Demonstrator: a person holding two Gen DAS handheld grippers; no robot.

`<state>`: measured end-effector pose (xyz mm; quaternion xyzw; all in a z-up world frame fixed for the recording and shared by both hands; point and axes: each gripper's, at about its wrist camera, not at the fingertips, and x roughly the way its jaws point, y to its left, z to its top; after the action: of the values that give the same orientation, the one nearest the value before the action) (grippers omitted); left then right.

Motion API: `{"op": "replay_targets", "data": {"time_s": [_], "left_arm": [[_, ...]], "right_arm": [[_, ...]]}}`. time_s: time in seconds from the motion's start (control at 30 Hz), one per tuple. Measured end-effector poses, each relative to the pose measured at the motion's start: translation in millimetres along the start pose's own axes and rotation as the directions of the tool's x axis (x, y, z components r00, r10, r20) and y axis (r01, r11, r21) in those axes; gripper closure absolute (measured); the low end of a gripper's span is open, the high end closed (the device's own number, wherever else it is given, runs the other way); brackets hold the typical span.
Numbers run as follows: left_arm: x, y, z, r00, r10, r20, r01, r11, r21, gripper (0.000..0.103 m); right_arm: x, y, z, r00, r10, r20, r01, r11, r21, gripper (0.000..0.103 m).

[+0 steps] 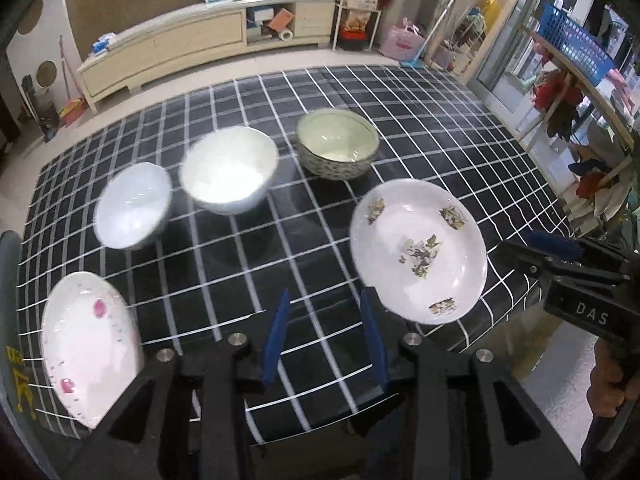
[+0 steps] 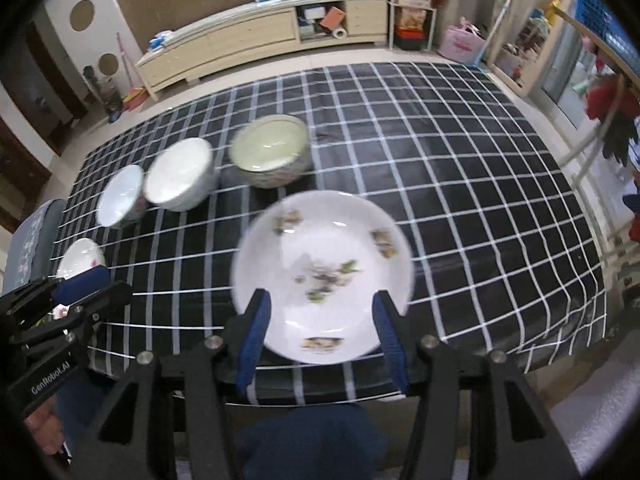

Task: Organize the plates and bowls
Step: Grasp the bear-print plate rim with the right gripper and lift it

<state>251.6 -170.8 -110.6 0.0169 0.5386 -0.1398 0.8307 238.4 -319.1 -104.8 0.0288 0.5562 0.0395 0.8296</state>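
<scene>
On the black checked tablecloth [image 1: 320, 92] three bowls stand in a row: a small white bowl [image 1: 134, 210], a larger white bowl [image 1: 228, 168] and a green patterned bowl [image 1: 338, 144]. A white plate with pink marks [image 1: 86, 344] lies at the near left. A white flowered plate [image 2: 322, 276] lies near the front edge. My left gripper [image 1: 326, 296] hangs open over bare cloth between the two plates, nothing between its fingers. My right gripper [image 2: 320, 300] is open above the flowered plate's near rim, its blue pads [image 2: 256, 320] either side, not pressing.
The table's near edge runs just under both grippers. A person's knee in blue trousers [image 2: 308, 440] is below it. A grey chair [image 2: 36, 236] stands at the table's left end. A long cabinet [image 1: 208, 40] lines the far wall, and a shelf with a blue basket [image 1: 572, 44] stands right.
</scene>
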Motion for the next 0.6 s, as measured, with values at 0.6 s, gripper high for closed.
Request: {"op": "replay_targets", "data": {"time_s": [0.6], "left_arm": [[102,-18,20,0.992,0.017,-0.129,-0.018,1.000,-0.008,0.069]], "right_arm": [[92,-52,17,0.998,0.000,-0.061,0.001,1.000,0.011,0.046]]}}
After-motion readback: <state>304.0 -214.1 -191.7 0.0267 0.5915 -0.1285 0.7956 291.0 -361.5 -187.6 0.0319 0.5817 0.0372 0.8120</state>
